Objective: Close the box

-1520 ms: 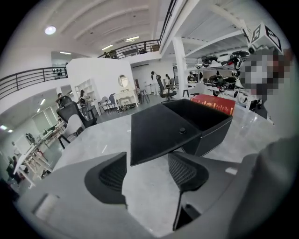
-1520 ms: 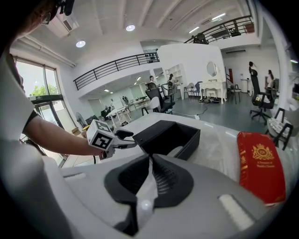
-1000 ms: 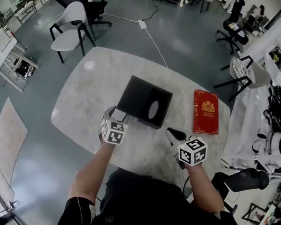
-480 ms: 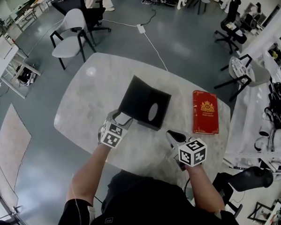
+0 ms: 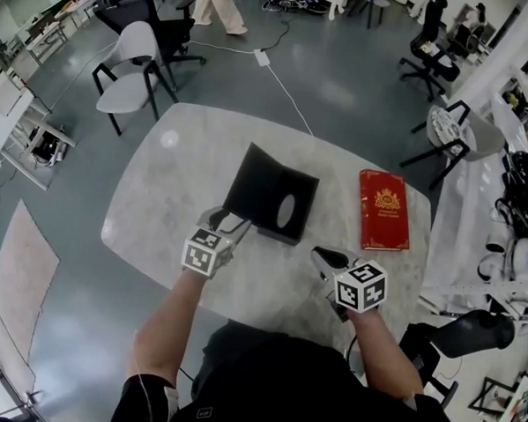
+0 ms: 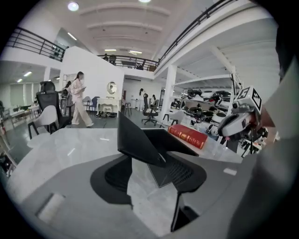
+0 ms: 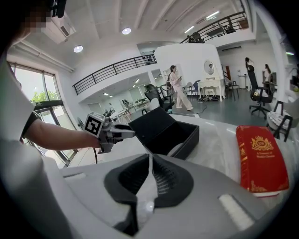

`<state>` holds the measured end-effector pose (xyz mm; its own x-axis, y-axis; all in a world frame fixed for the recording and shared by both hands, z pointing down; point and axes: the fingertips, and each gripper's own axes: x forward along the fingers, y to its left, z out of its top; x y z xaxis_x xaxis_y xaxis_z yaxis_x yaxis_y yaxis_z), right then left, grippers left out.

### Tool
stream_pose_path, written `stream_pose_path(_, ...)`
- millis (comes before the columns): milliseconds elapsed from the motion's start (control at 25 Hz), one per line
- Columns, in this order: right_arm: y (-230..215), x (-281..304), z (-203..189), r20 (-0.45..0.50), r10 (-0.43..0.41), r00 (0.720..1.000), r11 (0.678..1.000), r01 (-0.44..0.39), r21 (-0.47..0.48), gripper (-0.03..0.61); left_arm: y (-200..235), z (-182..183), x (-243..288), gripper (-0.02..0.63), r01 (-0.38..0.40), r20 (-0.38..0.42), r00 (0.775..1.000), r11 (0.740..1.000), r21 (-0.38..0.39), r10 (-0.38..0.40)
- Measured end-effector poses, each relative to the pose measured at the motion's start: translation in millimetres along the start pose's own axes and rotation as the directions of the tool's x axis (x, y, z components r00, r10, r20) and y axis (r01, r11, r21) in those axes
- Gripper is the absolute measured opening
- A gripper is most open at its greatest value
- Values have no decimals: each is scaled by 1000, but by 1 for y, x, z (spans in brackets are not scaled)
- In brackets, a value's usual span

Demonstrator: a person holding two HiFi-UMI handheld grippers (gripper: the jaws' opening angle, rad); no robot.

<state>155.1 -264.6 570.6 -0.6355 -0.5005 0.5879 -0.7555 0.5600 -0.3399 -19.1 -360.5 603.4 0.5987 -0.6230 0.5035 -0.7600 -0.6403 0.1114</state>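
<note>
The black box [image 5: 290, 214] sits mid-table with its hinged lid [image 5: 252, 187] tilted up on the left side. My left gripper [image 5: 232, 222] is at the lid's near corner. In the left gripper view the lid [image 6: 138, 137] crosses between the wide jaws of the left gripper [image 6: 149, 161]; they have just been closing, and the pads do not press on it. My right gripper [image 5: 319, 255] hovers near the table's front, right of the box. In its own view the right gripper [image 7: 150, 161] is shut on nothing, looking at the box [image 7: 175, 135] and the left gripper [image 7: 133, 134].
A red book [image 5: 384, 209] lies flat to the right of the box on the marble table [image 5: 167, 201]. A white chair [image 5: 131, 62] and office chairs stand on the floor beyond the table, where a person [image 5: 217, 5] walks past.
The lid has swung up from lying nearly flat to a steep tilt, and my left gripper has risen with it. The right gripper has stayed put.
</note>
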Motion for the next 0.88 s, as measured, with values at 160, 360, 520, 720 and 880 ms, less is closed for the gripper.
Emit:
stream_pose_path(160,1,-5,1,9,-1,1000,1000,1,3,12,3,4,-3,158,-32,23,999,997,-66,33)
stream_pose_path(360,0,-12,0,24,-5,1000,1000,4,15,12,3,10,-6,117,-59,32,998,991,-117,63)
stream_pose_path(520,1,-18,-1,41,-5,999,1000,3,28,12,-4,17,-8,95,-71,29,997,991,-111,74)
stream_pose_path(720,-5,-28,-4,71,-9,997,999,5,50,12,-26,32,-7,54,-86,46,995,988,-127,93)
stream_pose_path(880,-11,-40,-8,93,-19,995,997,12,72,11,-44,38,-2,41,-95,40,994,990,-107,100)
